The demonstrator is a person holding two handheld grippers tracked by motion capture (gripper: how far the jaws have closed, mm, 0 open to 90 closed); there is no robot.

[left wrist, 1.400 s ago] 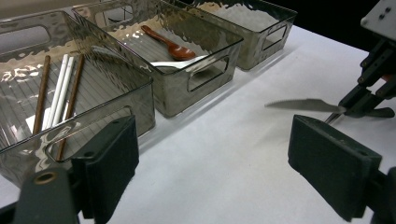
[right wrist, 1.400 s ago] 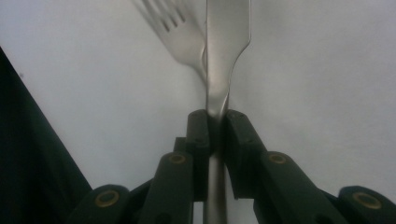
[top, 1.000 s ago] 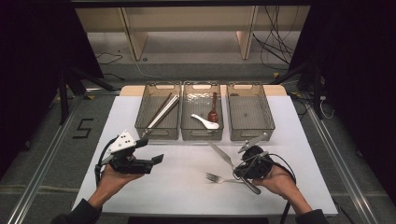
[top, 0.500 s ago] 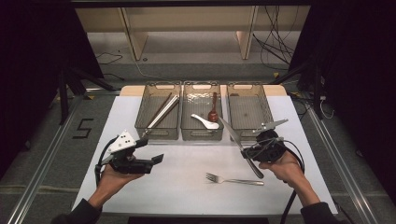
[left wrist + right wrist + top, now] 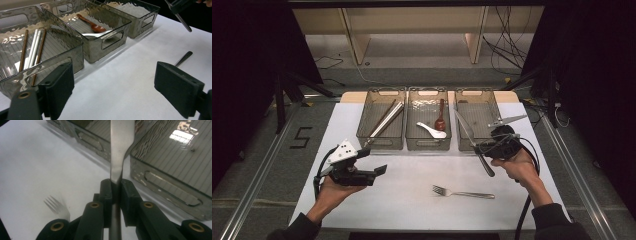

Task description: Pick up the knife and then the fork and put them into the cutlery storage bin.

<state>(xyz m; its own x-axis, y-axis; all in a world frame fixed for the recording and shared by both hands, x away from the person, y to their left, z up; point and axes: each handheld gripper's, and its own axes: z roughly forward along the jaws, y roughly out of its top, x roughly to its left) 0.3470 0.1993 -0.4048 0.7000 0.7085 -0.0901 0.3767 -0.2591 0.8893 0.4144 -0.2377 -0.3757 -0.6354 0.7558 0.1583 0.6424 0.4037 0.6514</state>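
- White paper covers the table (image 5: 362, 120), and dark floor and black curtains stand around it.
- Three clear grey bins stand in a row at the far side of the table: the left bin (image 5: 381, 142), the middle bin (image 5: 428, 143) and the right bin (image 5: 492, 102).
- The left bin holds chopsticks (image 5: 383, 121), some brown and some white.
- The middle bin holds a red-brown spoon (image 5: 440, 116) and a white spoon (image 5: 431, 131).
- The right gripper (image 5: 486, 148) is closed on a table knife (image 5: 464, 127); in the right gripper view the pads press the knife (image 5: 117, 160) near where the handle meets the blade.
- In the high view the knife is in the air and tilted, its blade over the near left part of the right bin and its handle end pointing down toward the table.
- A fork (image 5: 462, 192) lies flat on the paper, near the person's side, below the right hand (image 5: 518, 169) and apart from it.
- The left gripper (image 5: 379, 170) is held above the paper in front of the left bin, and its jaws stand wide apart with nothing between them.
- In the left gripper view, the fork handle (image 5: 183, 58) shows beyond the right jaw.
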